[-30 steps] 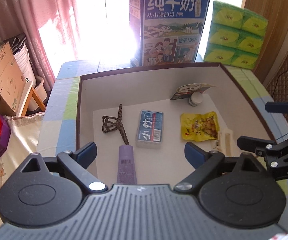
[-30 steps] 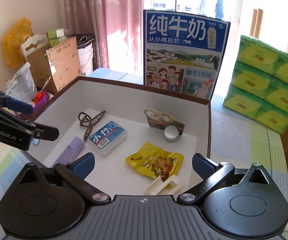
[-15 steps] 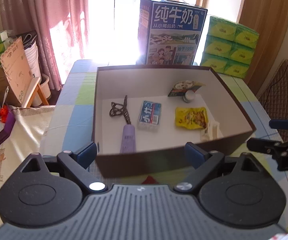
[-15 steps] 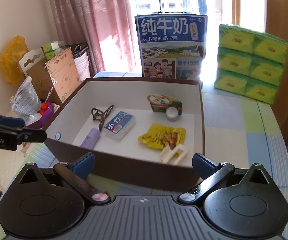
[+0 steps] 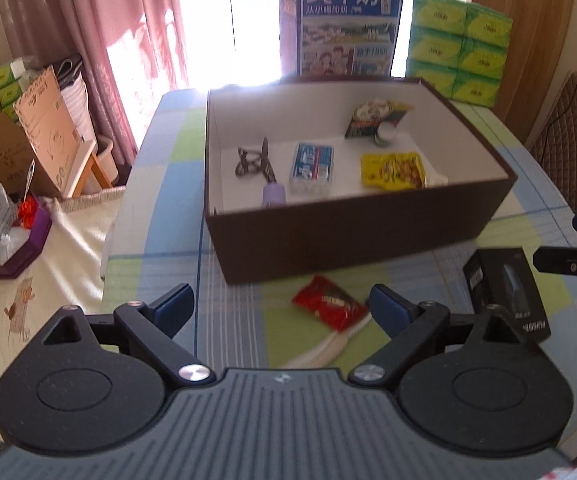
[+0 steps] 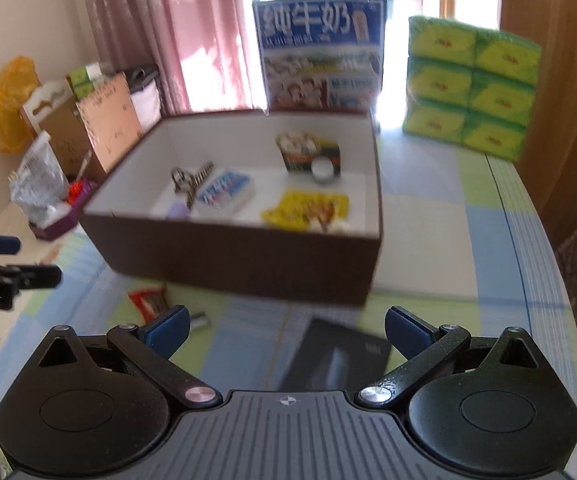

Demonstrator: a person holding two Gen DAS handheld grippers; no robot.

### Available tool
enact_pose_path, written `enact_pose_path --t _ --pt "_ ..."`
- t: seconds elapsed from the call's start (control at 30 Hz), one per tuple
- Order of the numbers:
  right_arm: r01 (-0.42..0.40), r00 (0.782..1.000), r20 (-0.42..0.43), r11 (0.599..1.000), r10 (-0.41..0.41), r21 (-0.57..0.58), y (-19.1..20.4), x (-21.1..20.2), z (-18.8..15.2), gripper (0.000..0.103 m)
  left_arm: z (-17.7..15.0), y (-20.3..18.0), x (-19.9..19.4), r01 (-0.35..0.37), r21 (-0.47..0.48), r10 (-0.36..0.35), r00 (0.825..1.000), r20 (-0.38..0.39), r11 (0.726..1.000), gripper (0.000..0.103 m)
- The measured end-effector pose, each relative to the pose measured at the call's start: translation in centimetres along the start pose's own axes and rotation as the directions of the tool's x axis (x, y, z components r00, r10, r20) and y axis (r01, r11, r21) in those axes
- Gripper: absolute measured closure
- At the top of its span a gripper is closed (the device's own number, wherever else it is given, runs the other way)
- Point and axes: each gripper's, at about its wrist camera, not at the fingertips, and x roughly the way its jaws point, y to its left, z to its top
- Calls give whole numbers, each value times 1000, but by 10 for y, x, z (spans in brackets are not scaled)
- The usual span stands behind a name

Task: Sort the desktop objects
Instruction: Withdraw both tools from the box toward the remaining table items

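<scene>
A brown box (image 5: pixel 352 236) (image 6: pixel 232 256) with a white inside holds a hair claw (image 5: pixel 254 158), a purple tube (image 5: pixel 274 194), a blue-white pack (image 5: pixel 312 164), a yellow snack bag (image 5: pixel 392 166), a printed packet and a small jar (image 5: pixel 386 134). In front of it on the checked cloth lie a red packet (image 5: pixel 328 306) (image 6: pixel 150 300), something white (image 5: pixel 328 346) and a black box (image 5: pixel 508 292) (image 6: pixel 336 360). My left gripper (image 5: pixel 280 306) hangs open above the red packet. My right gripper (image 6: pixel 286 326) is open over the black box.
A blue milk carton (image 5: pixel 346 26) and stacked green tissue packs (image 5: pixel 458 62) stand behind the box. Left of the table are cardboard boxes (image 5: pixel 44 120), a plastic bag and a purple tray (image 5: pixel 20 248). A small metal cylinder (image 6: pixel 199 322) lies near the red packet. A chair (image 5: pixel 576 128) is at right.
Both grippers have drawn back from over the box's inside to in front of its near wall. The red packet and black box have come into view. Both stayed open.
</scene>
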Motion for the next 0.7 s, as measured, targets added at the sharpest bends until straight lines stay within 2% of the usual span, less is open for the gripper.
enact_pose_path --t 0.33,0.43,0.7 --pt "16 991 -131 999 -12 29 1 5 -48 2 -42 -16 11 22 31 -19 995 -94 999 11" --pt "14 987 -161 999 -9 31 4 5 -58 2 -51 -24 13 12 74 -5 995 -101 997 10" --pt "21 980 -200 999 -13 39 8 9 -68 2 -58 -23 15 26 72 -17 993 -113 997 11"
